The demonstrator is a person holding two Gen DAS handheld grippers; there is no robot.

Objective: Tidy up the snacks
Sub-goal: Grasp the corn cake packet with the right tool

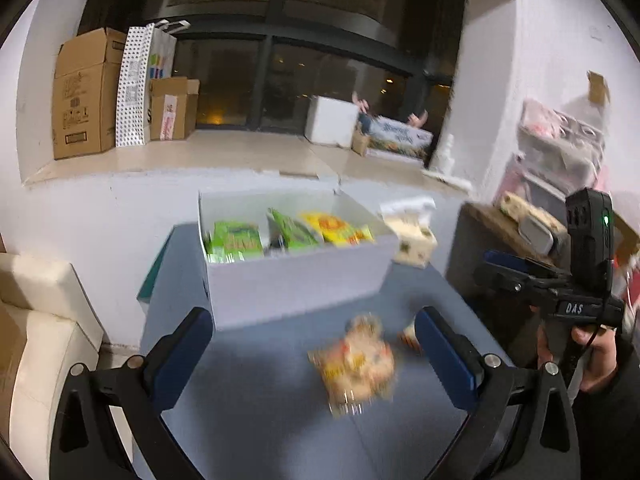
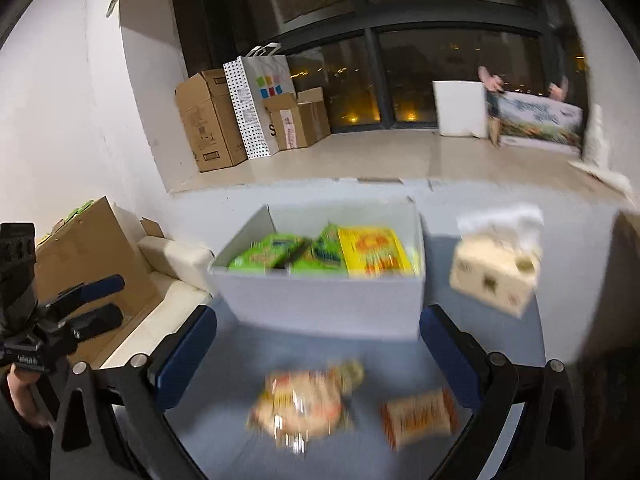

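The left gripper (image 1: 314, 350) hangs with its jaws spread wide and nothing between them; the right gripper (image 2: 318, 354) is likewise spread and empty. Just ahead of and below both lies the clear snack bag (image 2: 306, 402), flat on the blue table (image 2: 224, 440), a little right of centre between the left fingers; a smaller orange packet (image 2: 418, 420) lies beside it, close to the right gripper's right-hand finger. Beyond them stands the white box (image 2: 320, 304), open-topped, already holding green packets (image 2: 266, 256) and a yellow packet (image 2: 374, 250).

The bag looks light, soft and crinkly, probably slippery film over loose pieces that would crush; better pinched gently across its middle or by a sealed end than squeezed hard. Motion blur is heavy, so its orientation is uncertain; its long axis seems to run roughly away from the left gripper, towards the box. A tissue box (image 2: 496, 276) sits off to the right, near the box's far corner.
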